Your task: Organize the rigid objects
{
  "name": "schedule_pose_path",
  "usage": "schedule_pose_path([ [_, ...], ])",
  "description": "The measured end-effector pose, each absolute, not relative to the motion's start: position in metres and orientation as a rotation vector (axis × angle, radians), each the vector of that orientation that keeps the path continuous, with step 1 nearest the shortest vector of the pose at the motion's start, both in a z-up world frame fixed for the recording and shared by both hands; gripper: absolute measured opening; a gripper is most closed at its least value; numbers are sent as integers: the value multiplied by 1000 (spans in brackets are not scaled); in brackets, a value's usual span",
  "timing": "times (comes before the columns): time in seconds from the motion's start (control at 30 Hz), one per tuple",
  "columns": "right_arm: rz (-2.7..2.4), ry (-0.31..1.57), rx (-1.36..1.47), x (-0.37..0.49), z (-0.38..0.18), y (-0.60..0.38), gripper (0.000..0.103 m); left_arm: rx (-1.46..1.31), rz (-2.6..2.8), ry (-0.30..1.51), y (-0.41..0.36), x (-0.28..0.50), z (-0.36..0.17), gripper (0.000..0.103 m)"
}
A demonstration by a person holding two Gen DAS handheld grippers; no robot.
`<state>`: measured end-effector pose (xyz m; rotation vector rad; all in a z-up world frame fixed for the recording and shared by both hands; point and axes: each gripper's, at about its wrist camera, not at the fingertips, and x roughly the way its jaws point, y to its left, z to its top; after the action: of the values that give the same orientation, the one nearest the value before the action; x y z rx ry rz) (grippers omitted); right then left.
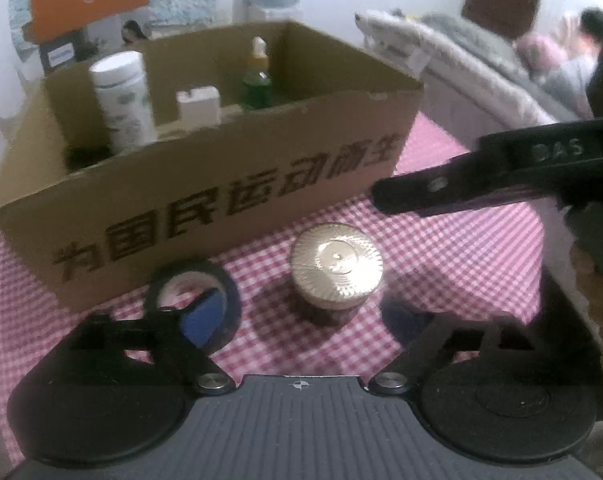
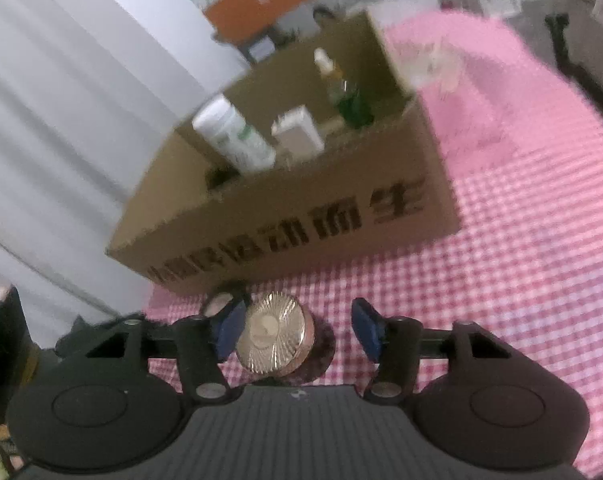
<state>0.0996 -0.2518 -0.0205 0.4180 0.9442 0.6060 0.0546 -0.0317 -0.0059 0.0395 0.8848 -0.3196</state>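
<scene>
A jar with a ribbed gold lid [image 1: 336,270] stands on the pink checked cloth in front of a cardboard box [image 1: 229,184]. A black tape roll [image 1: 195,300] lies left of the jar. My left gripper [image 1: 301,316] is open with the jar just ahead between its fingers; its blue left pad [image 1: 203,314] overlaps the tape roll. My right gripper [image 2: 297,330] is open around the same jar [image 2: 273,334], its left pad [image 2: 229,330] touching or almost touching the jar. The right gripper also shows in the left wrist view [image 1: 501,172].
The box [image 2: 301,216] holds a white bottle [image 1: 123,100], a small white box [image 1: 199,104] and a green dropper bottle [image 1: 257,80]. Clear plastic items [image 2: 433,60] lie on the cloth beyond the box. A grey sofa [image 1: 481,60] with a person is at the right.
</scene>
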Motion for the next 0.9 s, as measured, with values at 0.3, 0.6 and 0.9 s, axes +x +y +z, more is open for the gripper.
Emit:
schedule_pose_path([
  [0.3,530,768,300,66,16,-269,99,-219,-314,824,17,32,11,103],
  [0.6,457,597,-79,35,47,-236,103,-292,-288,828,34,29,15,103],
  [0.9,587,462,-203,14,56,-232,103,-347,-301,769,43,31,14,103],
])
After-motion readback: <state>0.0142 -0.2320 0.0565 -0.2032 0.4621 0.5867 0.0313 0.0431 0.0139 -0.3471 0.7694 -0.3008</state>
